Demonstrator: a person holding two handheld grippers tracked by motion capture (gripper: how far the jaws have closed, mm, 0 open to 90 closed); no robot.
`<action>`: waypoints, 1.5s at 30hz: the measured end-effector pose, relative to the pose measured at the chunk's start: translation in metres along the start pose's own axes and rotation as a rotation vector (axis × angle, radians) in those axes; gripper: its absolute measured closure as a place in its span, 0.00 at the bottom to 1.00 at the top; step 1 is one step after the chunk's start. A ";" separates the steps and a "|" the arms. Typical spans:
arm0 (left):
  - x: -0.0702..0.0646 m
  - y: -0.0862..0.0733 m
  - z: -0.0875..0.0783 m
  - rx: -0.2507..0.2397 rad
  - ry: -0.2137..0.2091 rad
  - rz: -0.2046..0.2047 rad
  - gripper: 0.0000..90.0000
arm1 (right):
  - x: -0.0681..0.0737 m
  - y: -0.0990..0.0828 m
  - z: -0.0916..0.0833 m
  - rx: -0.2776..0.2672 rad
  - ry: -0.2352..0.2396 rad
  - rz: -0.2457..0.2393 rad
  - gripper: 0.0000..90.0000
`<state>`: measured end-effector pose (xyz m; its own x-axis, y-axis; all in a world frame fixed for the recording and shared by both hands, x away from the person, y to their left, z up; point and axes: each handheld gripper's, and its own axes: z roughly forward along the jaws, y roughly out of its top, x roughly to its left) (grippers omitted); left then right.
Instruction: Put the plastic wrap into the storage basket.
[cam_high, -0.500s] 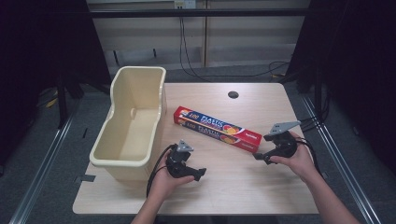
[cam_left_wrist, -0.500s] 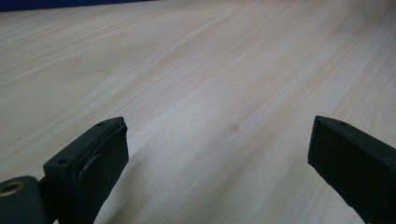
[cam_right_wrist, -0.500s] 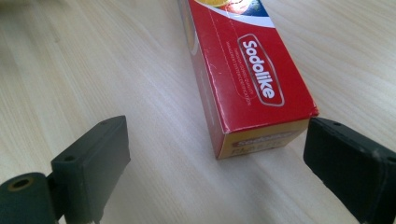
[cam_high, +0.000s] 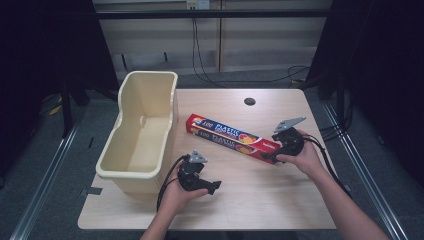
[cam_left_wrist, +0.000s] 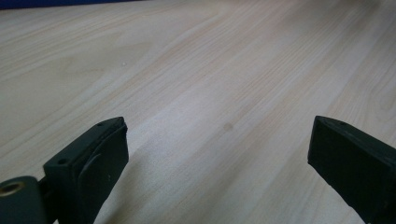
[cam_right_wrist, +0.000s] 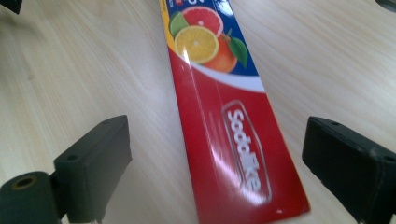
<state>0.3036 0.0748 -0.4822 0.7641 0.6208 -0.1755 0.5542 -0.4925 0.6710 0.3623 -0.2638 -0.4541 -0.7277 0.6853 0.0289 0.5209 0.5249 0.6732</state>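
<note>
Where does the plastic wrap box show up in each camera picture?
High view: plastic wrap box lies slantwise mid-table, right of the tub.
Left gripper view: bare table ahead, box not in it.
Right gripper view: box runs up the middle between the open jaws.
Shared landmark: the pale wood tabletop.

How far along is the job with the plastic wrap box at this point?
Nothing looks done: the plastic wrap box lies flat on the table, outside the beige bin. In hand: the right gripper straddles its red end, open. Left: closing and lifting. The left gripper is open over bare wood.
</note>
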 end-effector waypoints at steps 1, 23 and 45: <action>0.000 0.000 0.000 0.001 -0.009 0.001 0.06 | 0.000 0.005 0.004 0.007 0.007 -0.009 0.10; 0.000 -0.001 0.003 0.008 -0.011 0.003 0.06 | -0.012 0.051 0.041 0.002 0.054 0.047 0.12; 0.001 -0.003 0.005 0.016 -0.006 0.007 0.06 | -0.006 0.061 0.070 0.048 0.116 0.029 0.39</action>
<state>0.3044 0.0737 -0.4877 0.7698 0.6136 -0.1757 0.5543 -0.5061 0.6608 0.4296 -0.2006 -0.4651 -0.7575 0.6387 0.1353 0.5611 0.5310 0.6350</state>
